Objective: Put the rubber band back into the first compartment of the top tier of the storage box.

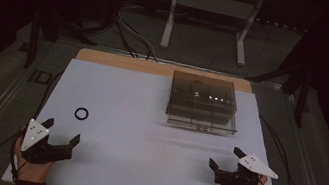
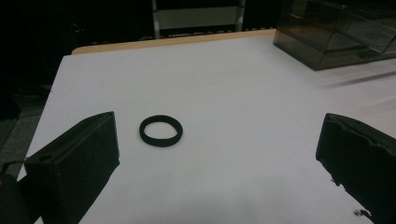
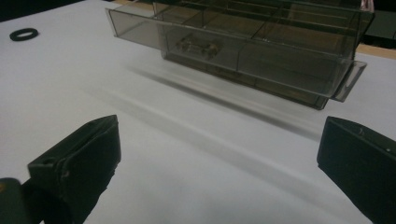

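Observation:
A small black ring [image 1: 81,113] lies flat on the white table top [image 1: 138,118], left of the middle. My left gripper [image 1: 62,131] rests near the front left edge, open, with nothing between its jaws; the ring [image 2: 160,130] lies a short way ahead of it. A smoky clear plastic box [image 1: 202,102] with divided compartments stands at the back right, its drawer [image 3: 224,46] pulled out toward me. My right gripper [image 1: 226,157] sits near the front right edge, open and empty, facing the box. The ring [image 3: 24,34] lies far to its left.
A light wooden strip [image 1: 127,62] runs along the table's far edge. Beyond it stand a white metal frame [image 1: 208,13] and cables on a dark floor. Black cables trail along both sides of the table.

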`<action>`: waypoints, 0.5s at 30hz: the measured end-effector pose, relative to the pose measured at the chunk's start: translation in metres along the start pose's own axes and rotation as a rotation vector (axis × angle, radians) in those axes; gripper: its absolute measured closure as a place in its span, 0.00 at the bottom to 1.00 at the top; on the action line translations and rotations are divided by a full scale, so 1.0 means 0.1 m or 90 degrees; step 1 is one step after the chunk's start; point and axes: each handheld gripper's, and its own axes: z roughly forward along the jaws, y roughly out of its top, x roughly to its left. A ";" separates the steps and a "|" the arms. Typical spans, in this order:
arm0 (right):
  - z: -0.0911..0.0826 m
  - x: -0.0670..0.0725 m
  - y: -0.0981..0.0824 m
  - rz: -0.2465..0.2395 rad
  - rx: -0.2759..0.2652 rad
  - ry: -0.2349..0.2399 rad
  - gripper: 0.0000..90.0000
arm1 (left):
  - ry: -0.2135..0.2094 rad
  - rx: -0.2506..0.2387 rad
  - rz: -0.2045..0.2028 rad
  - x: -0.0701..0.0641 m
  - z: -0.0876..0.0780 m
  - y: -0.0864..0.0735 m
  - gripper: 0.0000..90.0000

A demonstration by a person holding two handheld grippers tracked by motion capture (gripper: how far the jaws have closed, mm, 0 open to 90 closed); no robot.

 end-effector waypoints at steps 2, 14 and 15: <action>0.01 0.00 0.00 0.000 -0.001 0.001 0.00 | 0.004 0.002 -0.001 0.00 0.00 0.00 0.00; 0.01 0.00 -0.02 0.000 -0.003 -0.013 0.00 | 0.038 0.012 0.006 0.01 -0.01 0.09 0.01; 0.02 0.00 -0.02 -0.001 -0.003 -0.013 0.00 | 0.043 0.007 0.007 0.02 0.00 0.12 0.01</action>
